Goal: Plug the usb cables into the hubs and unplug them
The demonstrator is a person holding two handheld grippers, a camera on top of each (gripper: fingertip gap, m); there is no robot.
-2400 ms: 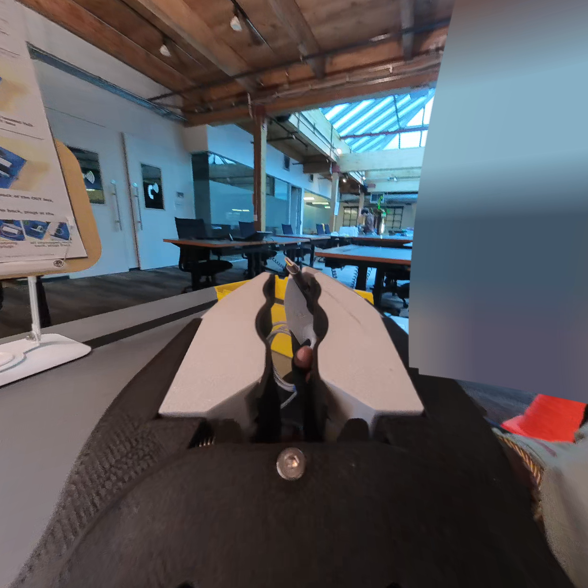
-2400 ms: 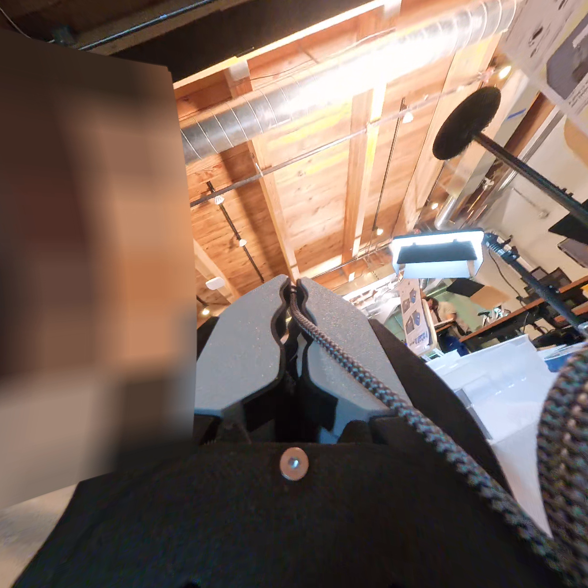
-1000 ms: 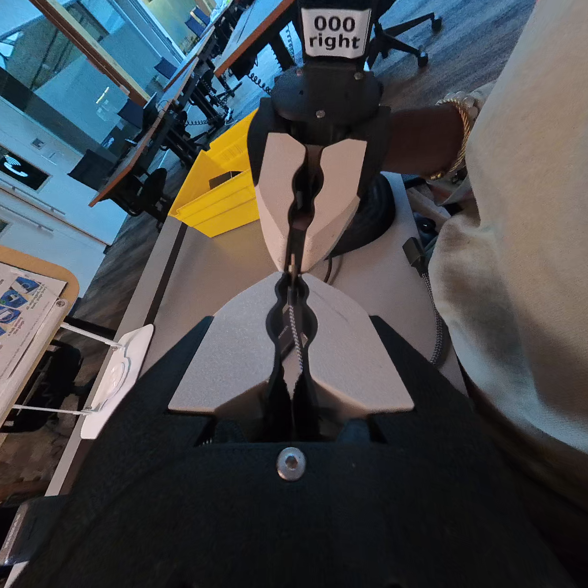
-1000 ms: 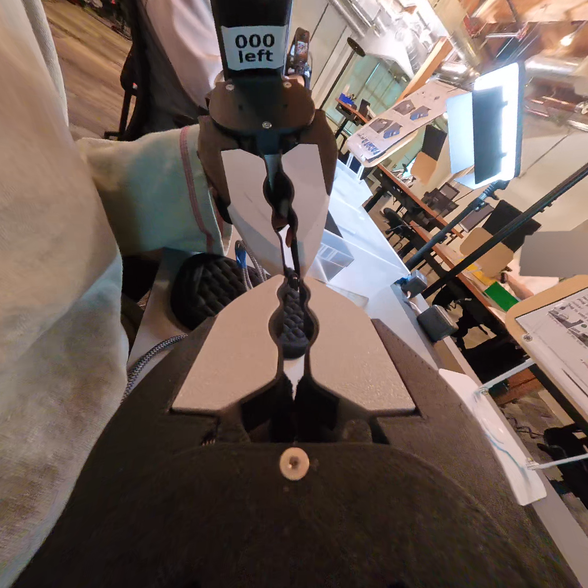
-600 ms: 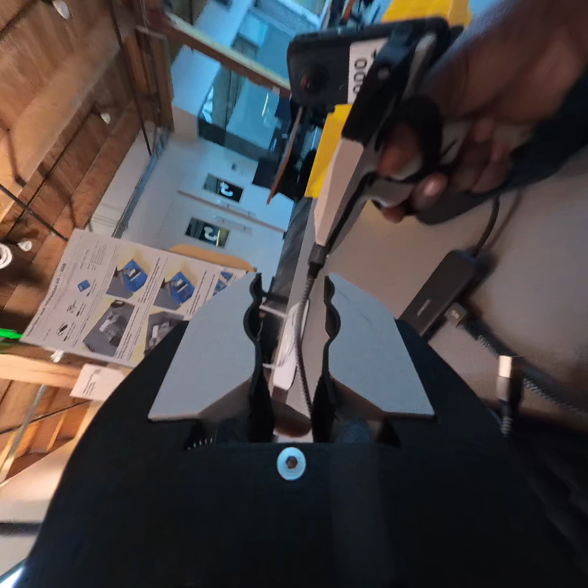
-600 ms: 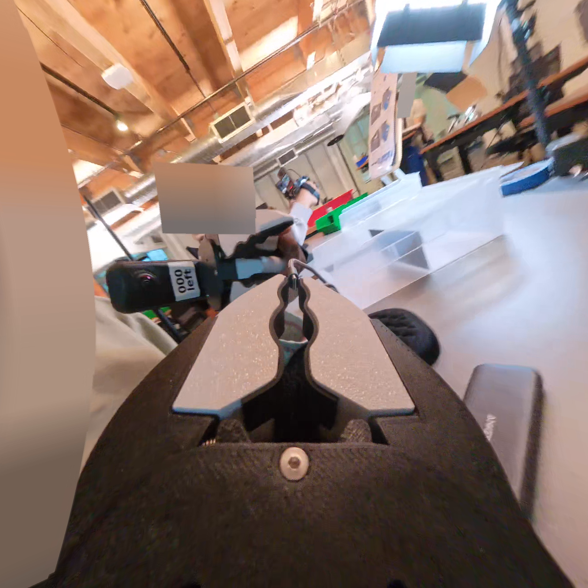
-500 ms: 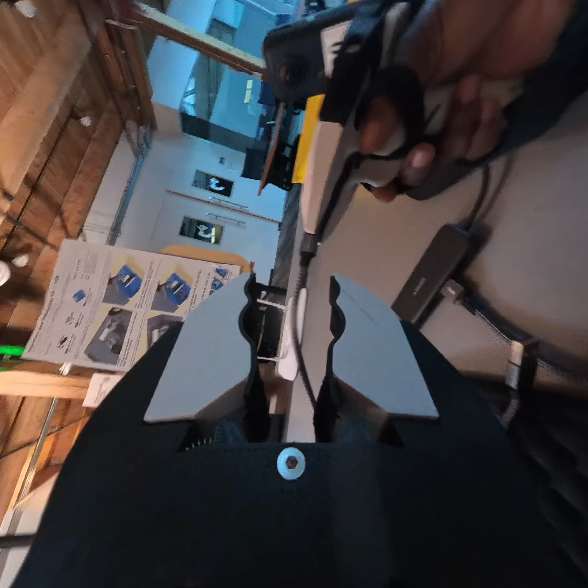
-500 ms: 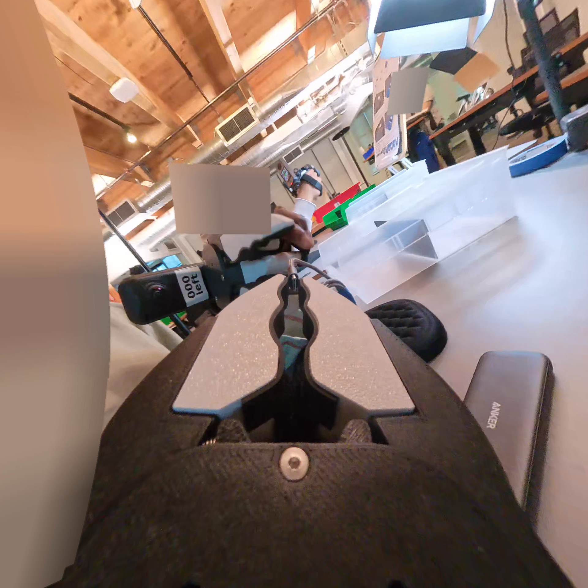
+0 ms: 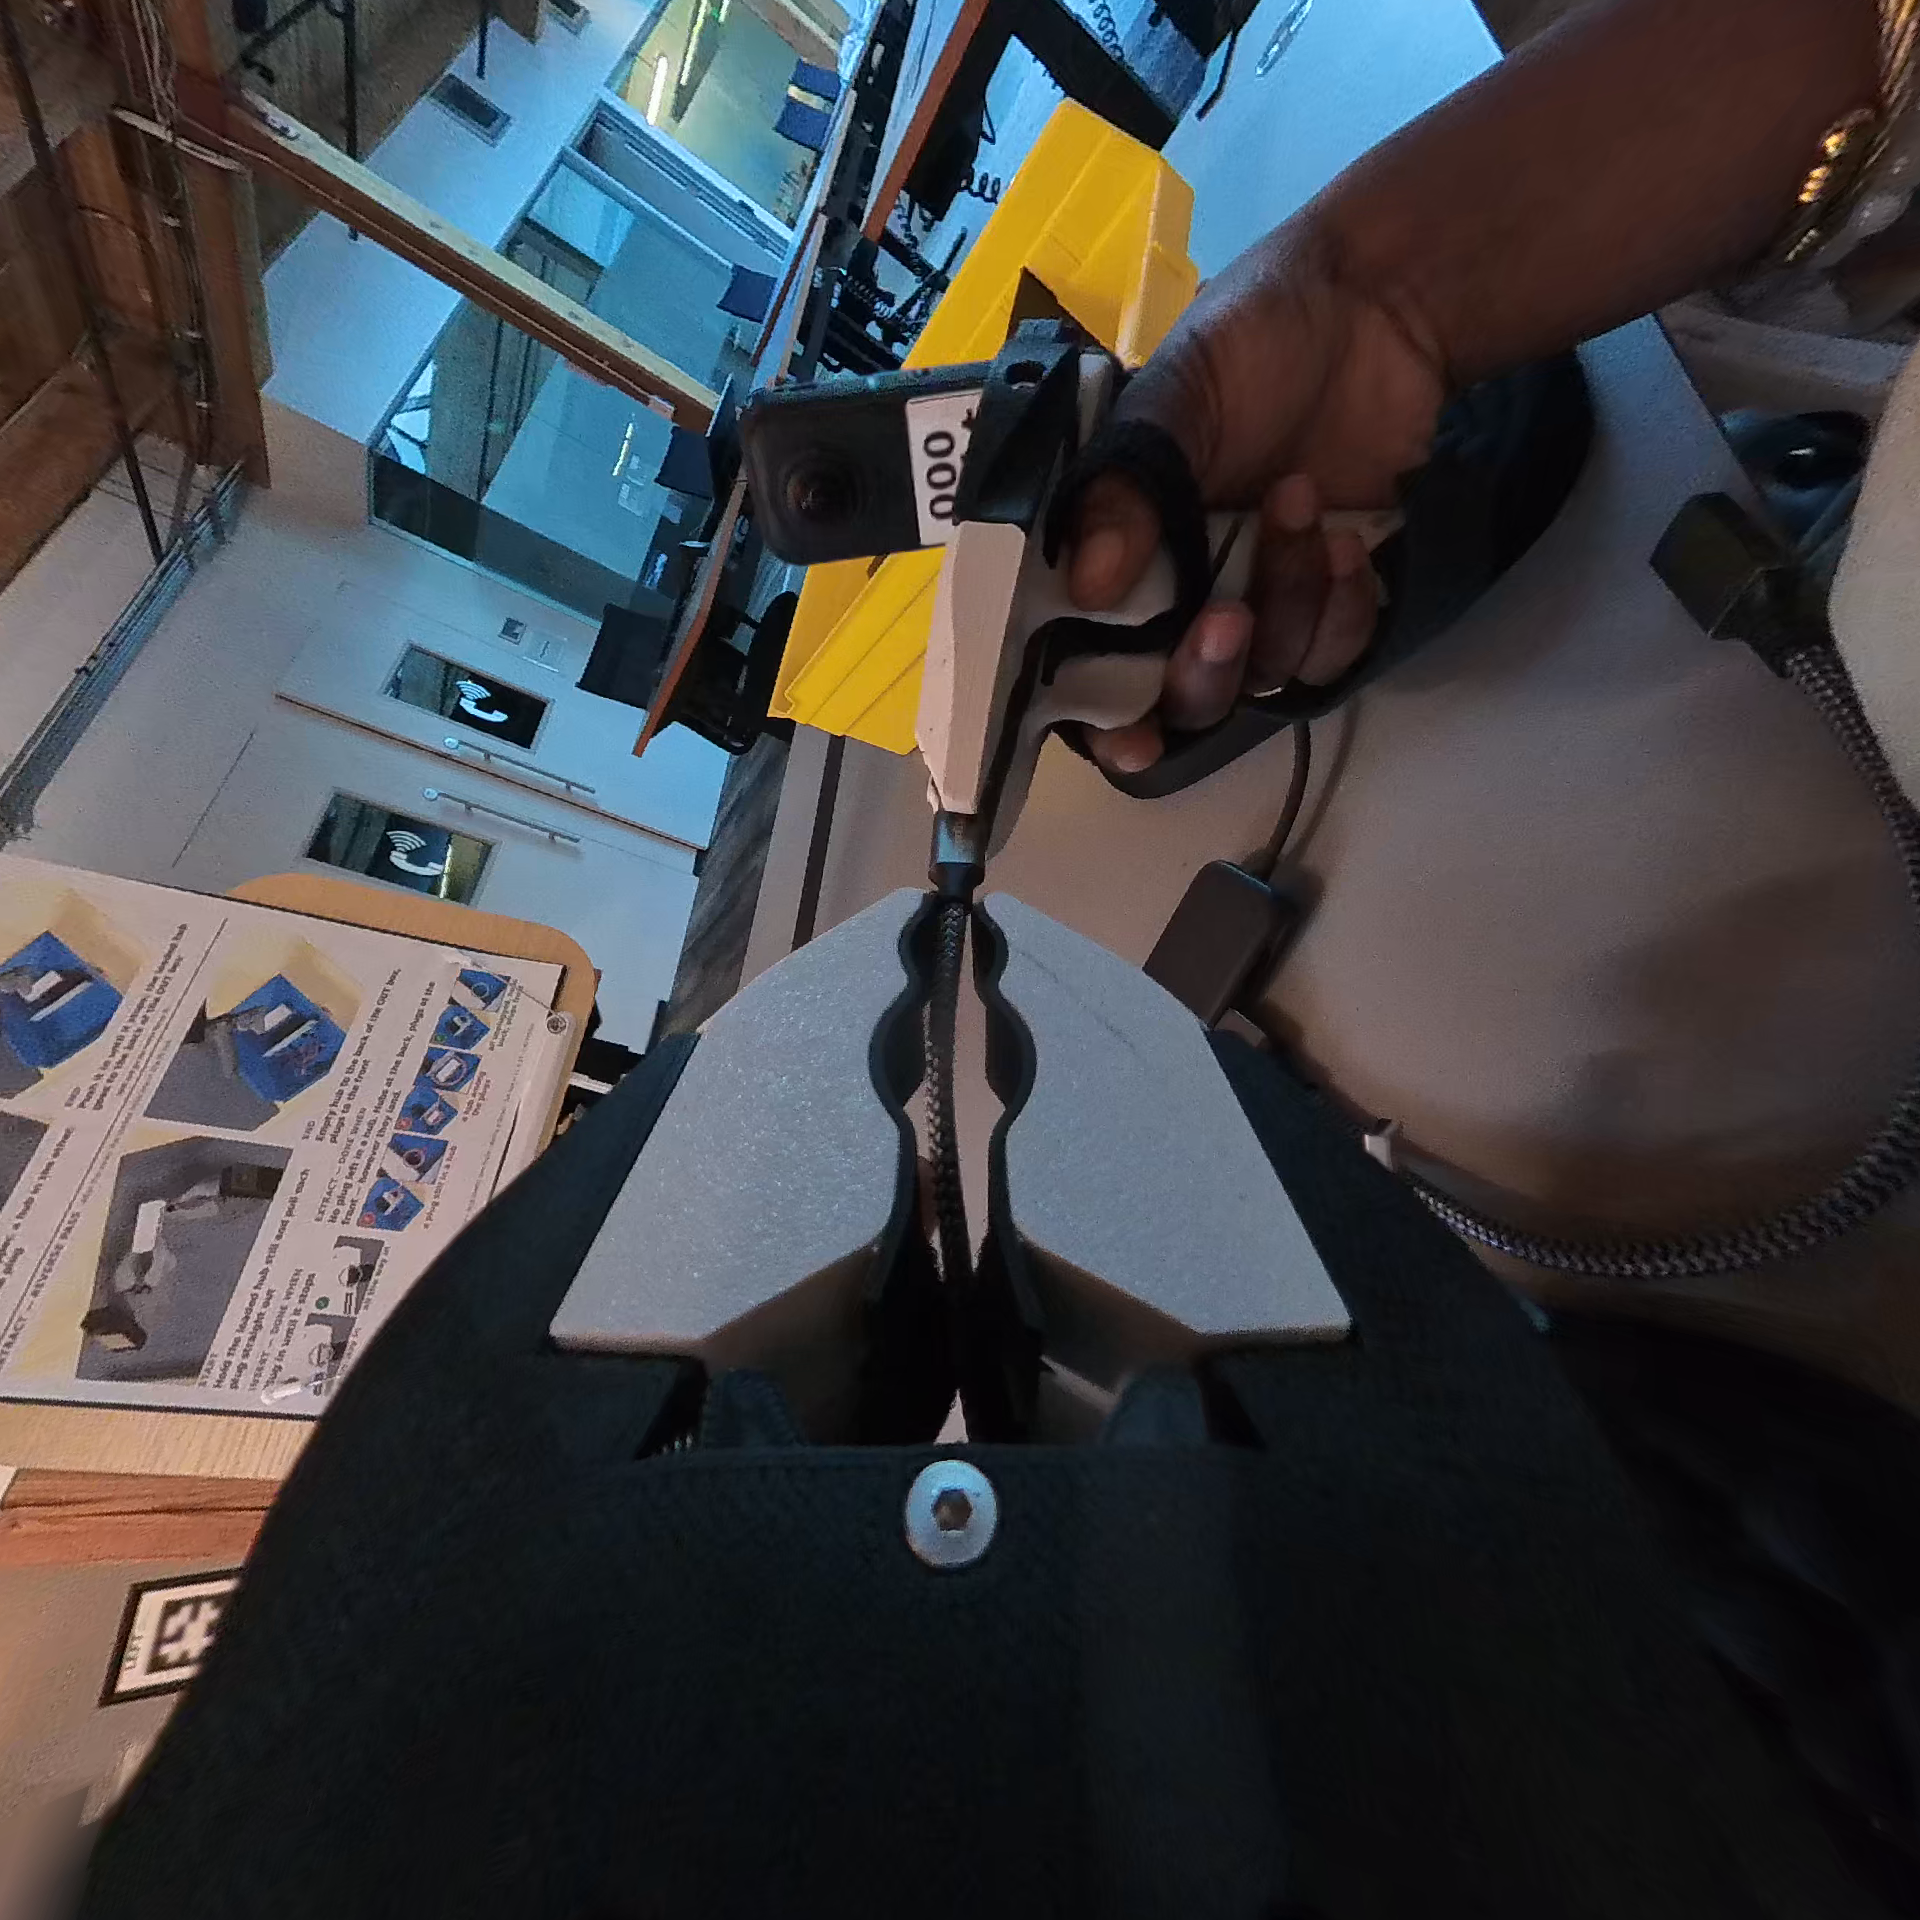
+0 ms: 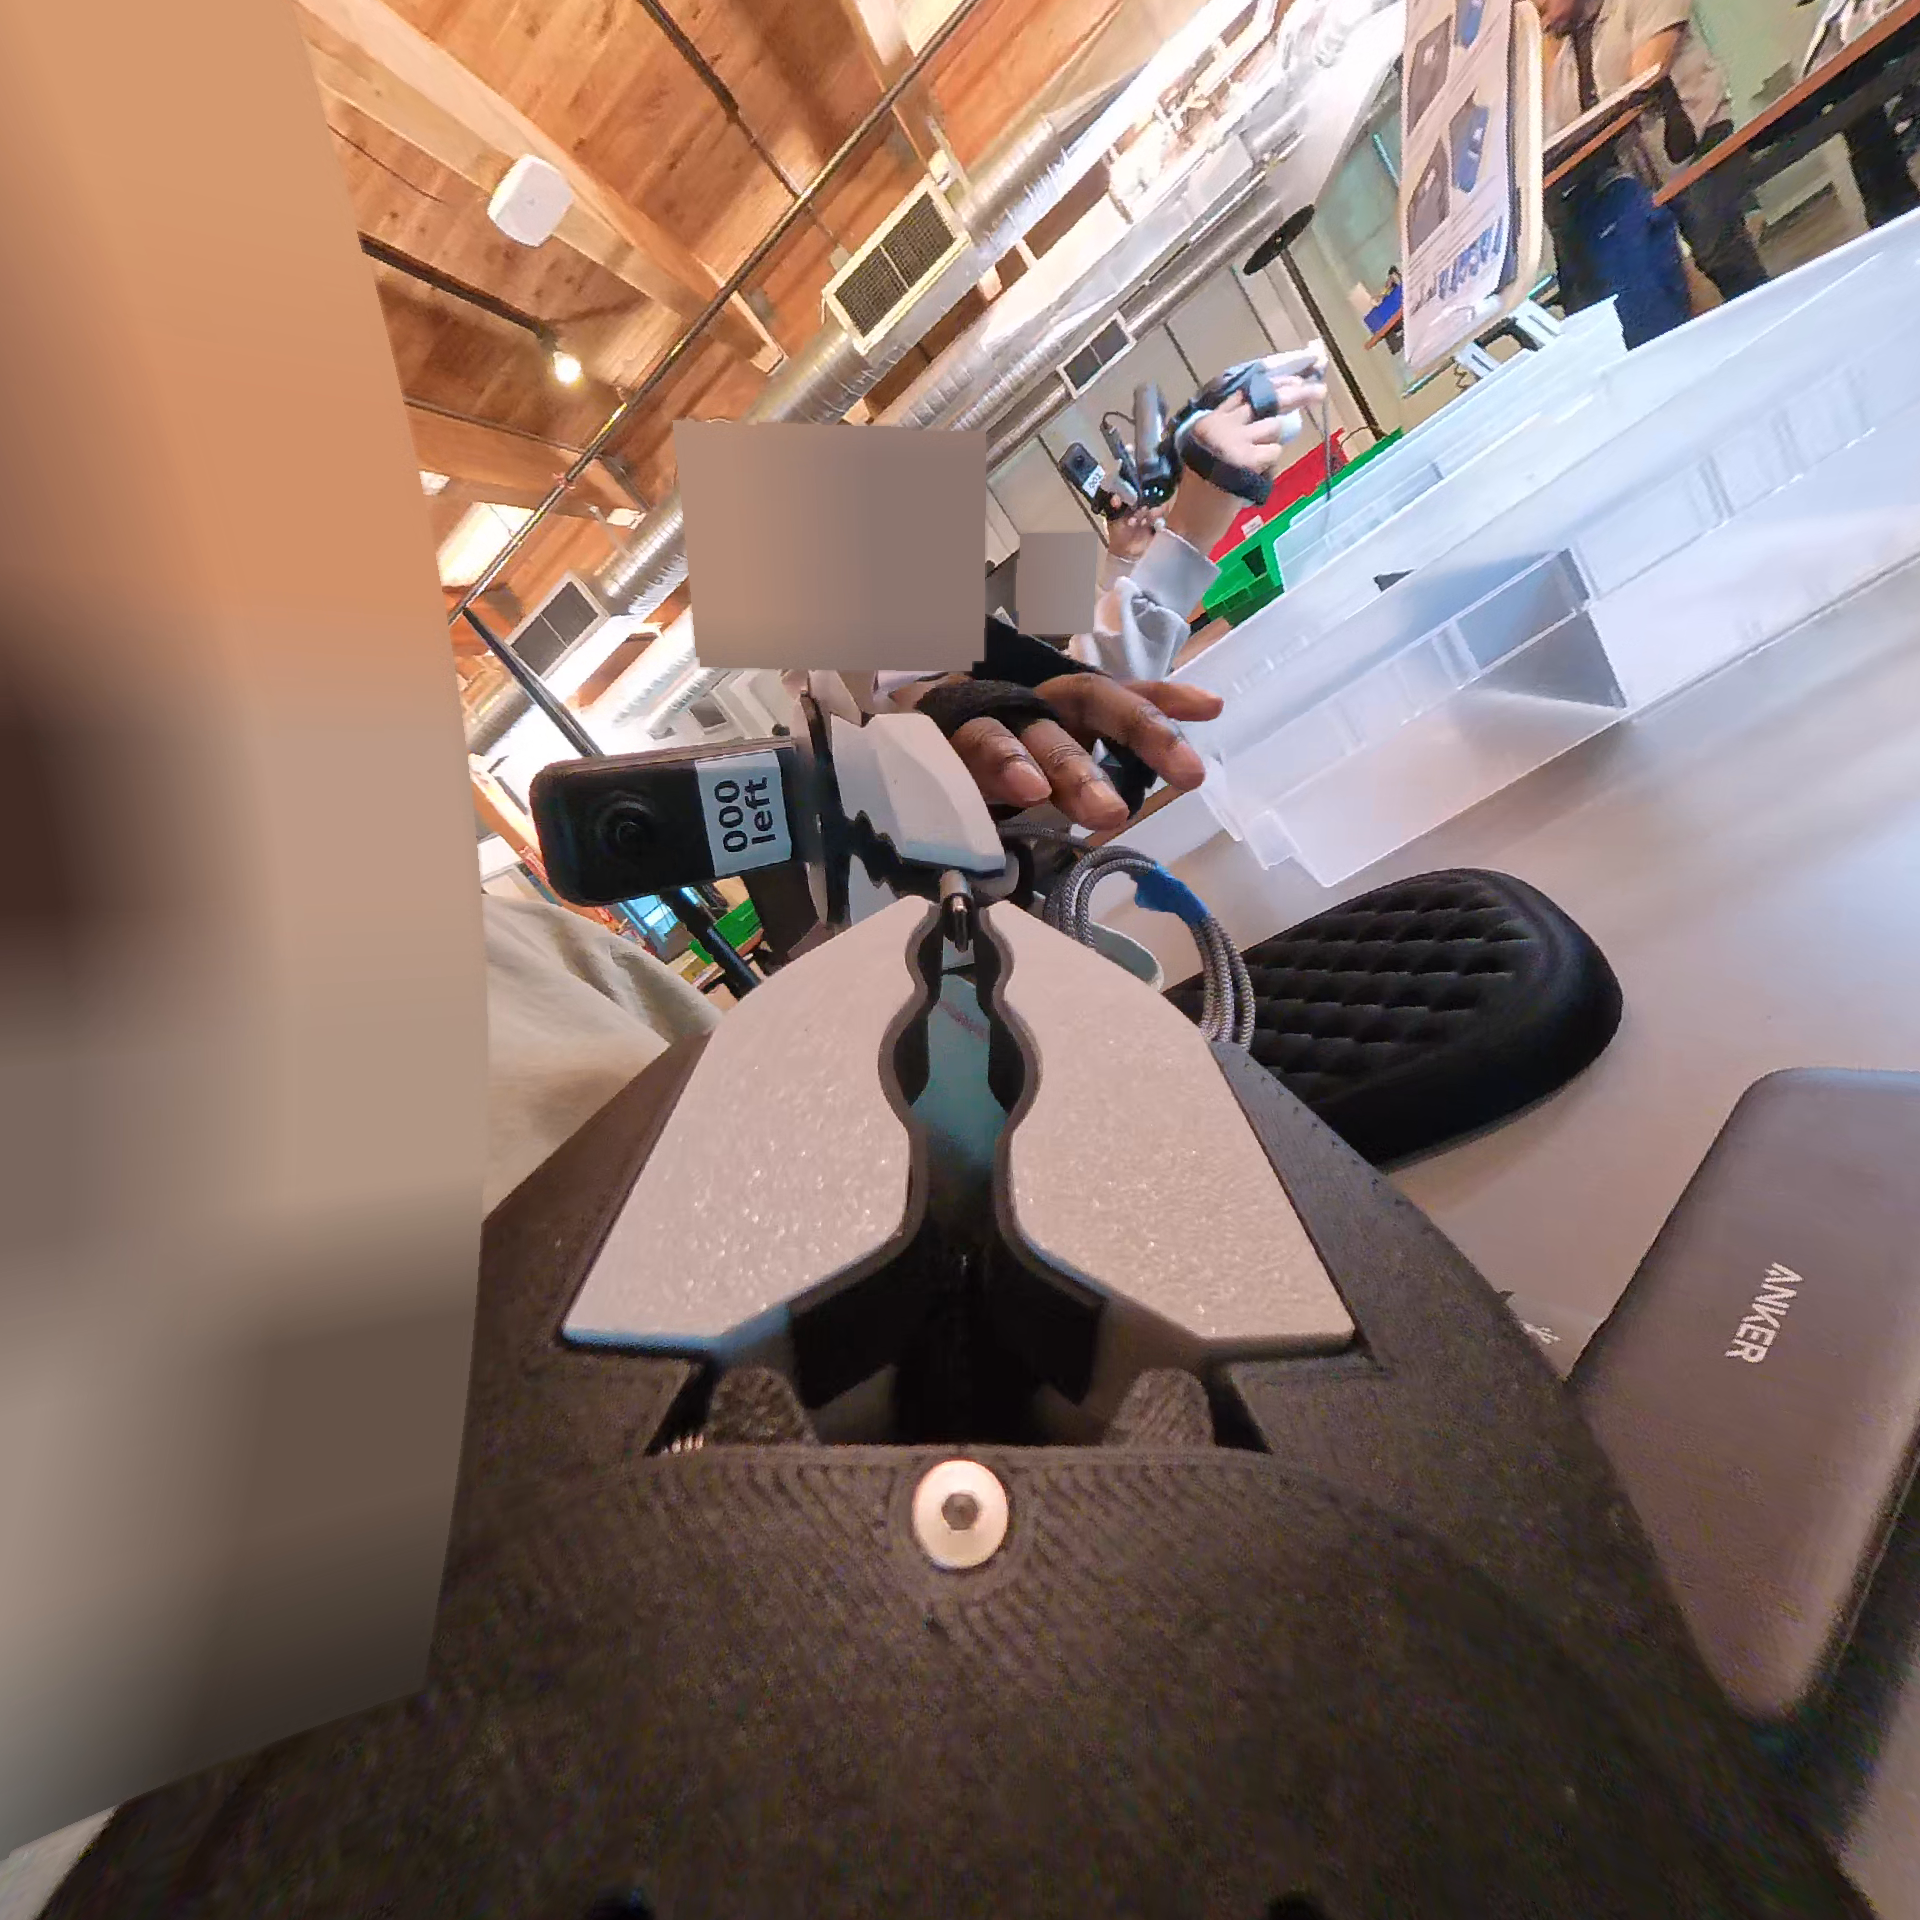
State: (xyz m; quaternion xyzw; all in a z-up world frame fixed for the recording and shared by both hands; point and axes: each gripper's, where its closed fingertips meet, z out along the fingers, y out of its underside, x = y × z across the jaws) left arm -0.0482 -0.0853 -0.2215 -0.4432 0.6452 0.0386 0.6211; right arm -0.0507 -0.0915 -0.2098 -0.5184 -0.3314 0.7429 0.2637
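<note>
In the left wrist view my left gripper (image 9: 948, 906) is shut on a dark braided USB cable (image 9: 945, 1101) that runs between its fingers. The cable's plug (image 9: 954, 847) sticks out past the tips into my right gripper (image 9: 961, 800), which a hand holds side-on and which is shut on it. A dark hub (image 9: 1216, 940) lies on the grey table (image 9: 1558, 935) just right of the tips. In the right wrist view my right gripper (image 10: 961, 920) pinches the plug (image 10: 958, 904) at its tips, with the left gripper (image 10: 982, 862) right behind.
A second braided cable (image 9: 1860, 1174) with a silver plug (image 9: 1382, 1143) lies at the right. A yellow bin (image 9: 1049, 260) and an instruction board (image 9: 260, 1122) stand behind. A dark grey flat box (image 10: 1766, 1299), a black padded rest (image 10: 1434, 997) and clear trays (image 10: 1558, 644) are on the table.
My left gripper, open around the cable half a second ago, has closed on it. Both views have swung and the two grippers now meet tip to tip.
</note>
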